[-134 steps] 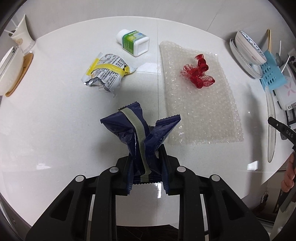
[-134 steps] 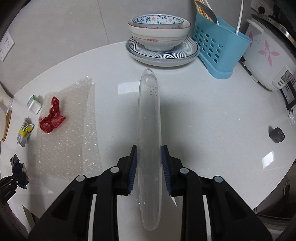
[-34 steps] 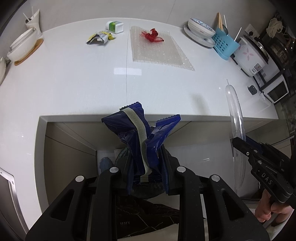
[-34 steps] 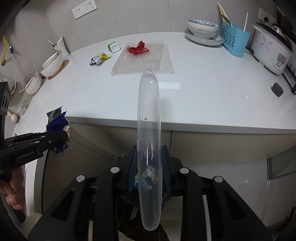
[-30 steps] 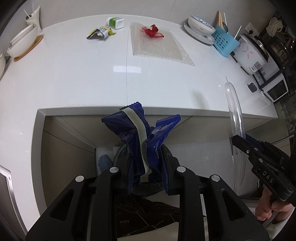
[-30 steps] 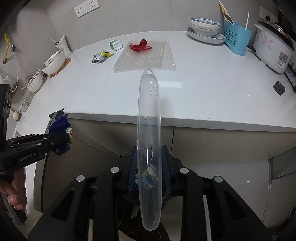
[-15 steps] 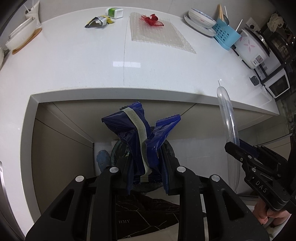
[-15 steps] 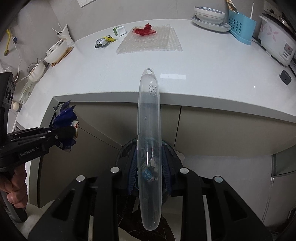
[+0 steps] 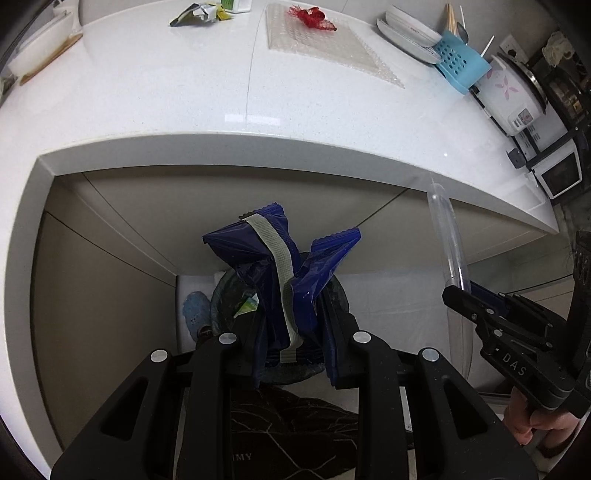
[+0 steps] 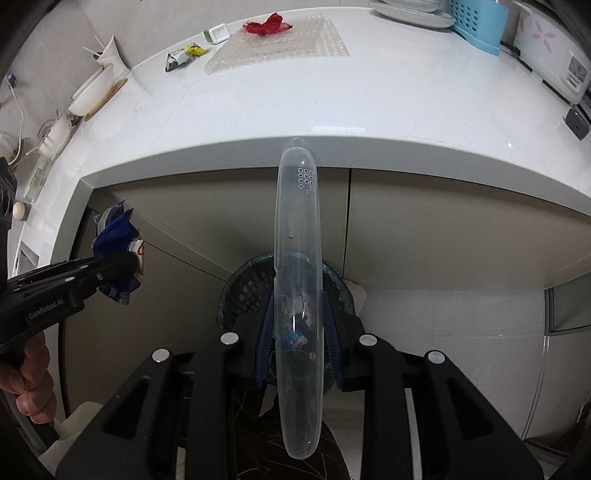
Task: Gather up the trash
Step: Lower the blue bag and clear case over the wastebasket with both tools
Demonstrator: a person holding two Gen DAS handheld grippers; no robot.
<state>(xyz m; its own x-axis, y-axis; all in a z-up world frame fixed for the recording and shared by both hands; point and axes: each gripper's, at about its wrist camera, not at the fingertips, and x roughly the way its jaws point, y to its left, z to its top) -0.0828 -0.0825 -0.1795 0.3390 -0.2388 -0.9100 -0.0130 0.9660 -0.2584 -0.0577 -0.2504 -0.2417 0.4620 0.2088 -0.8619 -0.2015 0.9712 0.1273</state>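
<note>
My left gripper [image 9: 293, 334] is shut on a crumpled dark blue wrapper [image 9: 280, 266] and holds it above a dark mesh trash bin [image 9: 225, 295] on the floor below the counter edge. The wrapper also shows in the right wrist view [image 10: 118, 243]. My right gripper [image 10: 298, 332] is shut on a long clear plastic case [image 10: 297, 258], held over the same bin [image 10: 243, 284], which has scraps inside. The case also shows in the left wrist view [image 9: 448, 251]. On the counter lie a red mesh scrap [image 9: 314, 16], a bubble-wrap sheet [image 9: 325, 40] and a silver-yellow wrapper [image 9: 195, 14].
The white counter [image 9: 221, 92] overhangs beige cabinet doors [image 10: 443, 229]. On it stand stacked dishes [image 9: 410, 31], a blue utensil basket [image 9: 461, 62], a rice cooker [image 9: 513, 96] and a small white box [image 10: 218, 33]. White bowls [image 10: 92, 92] sit at the far left.
Both grippers have drawn back from the counter and dropped below its edge, carrying the wrapper and the case. The trash bin now lies right under both.
</note>
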